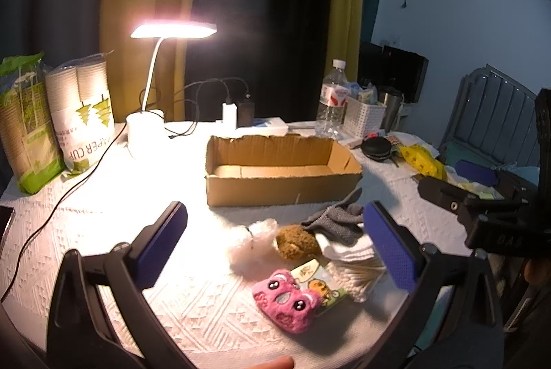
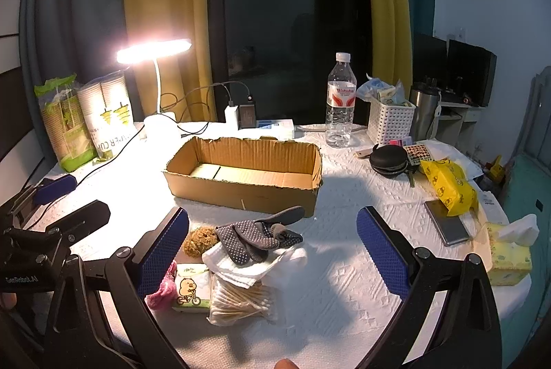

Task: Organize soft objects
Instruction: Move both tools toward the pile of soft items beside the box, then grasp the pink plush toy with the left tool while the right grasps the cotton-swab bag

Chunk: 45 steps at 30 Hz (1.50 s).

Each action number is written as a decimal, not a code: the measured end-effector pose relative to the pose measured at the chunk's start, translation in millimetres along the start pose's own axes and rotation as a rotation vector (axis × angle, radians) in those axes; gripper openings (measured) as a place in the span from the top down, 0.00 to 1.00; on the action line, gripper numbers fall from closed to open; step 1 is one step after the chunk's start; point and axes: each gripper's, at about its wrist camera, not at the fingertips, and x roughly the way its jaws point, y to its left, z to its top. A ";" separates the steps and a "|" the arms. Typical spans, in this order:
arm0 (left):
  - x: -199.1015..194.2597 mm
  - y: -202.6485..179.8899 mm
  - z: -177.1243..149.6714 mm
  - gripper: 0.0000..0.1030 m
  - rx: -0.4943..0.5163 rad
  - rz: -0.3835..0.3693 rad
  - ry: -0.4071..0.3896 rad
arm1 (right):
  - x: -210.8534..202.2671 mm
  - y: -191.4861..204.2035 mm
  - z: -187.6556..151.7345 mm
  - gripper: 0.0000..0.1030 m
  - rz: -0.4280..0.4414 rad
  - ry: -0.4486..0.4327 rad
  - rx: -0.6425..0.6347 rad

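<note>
Left gripper: jaws wide apart, nothing between them, blue dimpled pads on black arms, lower half of left wrist view. Right gripper: jaws likewise wide apart, holding nothing, same textured blue pads. Soft items sit in a loose pile lower centre of both views, on a white embossed tablecloth w/ diamond pattern. Nearest: pink fuzzy plush w/ round eyes, lower centre of left view; touching it a small tissue pack, glossy, cartoon print; beside that a clear bag of cotton swabs, thin wooden sticks. Behind: folded white cloth, soft, quilted, w/ grey dotted socks draped on top, knit w/ grip dots. Brown fuzzy plush left of socks, touching them. White fluffy tuft left of the brown plush in left view. Mid frame: cardboard box, shallow, rectangular, corrugated, torn rim, open top, inside bare; just behind the pile, apart from it. Right of frame: yellow plastic bag, flat grey phone, black round zip case, yellow tissue box. Far: lit desk lamp upper left, paper cup sleeves, clear ribbed water bottle, white lattice basket, steel tumbler, mustard curtains.
</note>
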 end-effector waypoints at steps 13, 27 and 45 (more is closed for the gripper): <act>10.1 11.0 -35.4 0.01 -0.010 0.026 0.091 | 12.8 -5.2 -27.0 0.03 -0.016 0.065 0.010; 61.6 2.6 -69.7 0.01 0.016 0.023 0.290 | 54.3 -24.2 -63.6 0.03 0.042 0.173 0.061; 95.1 0.1 -85.8 0.24 -0.032 -0.128 0.414 | 96.6 -12.5 -92.2 0.03 0.254 0.327 0.099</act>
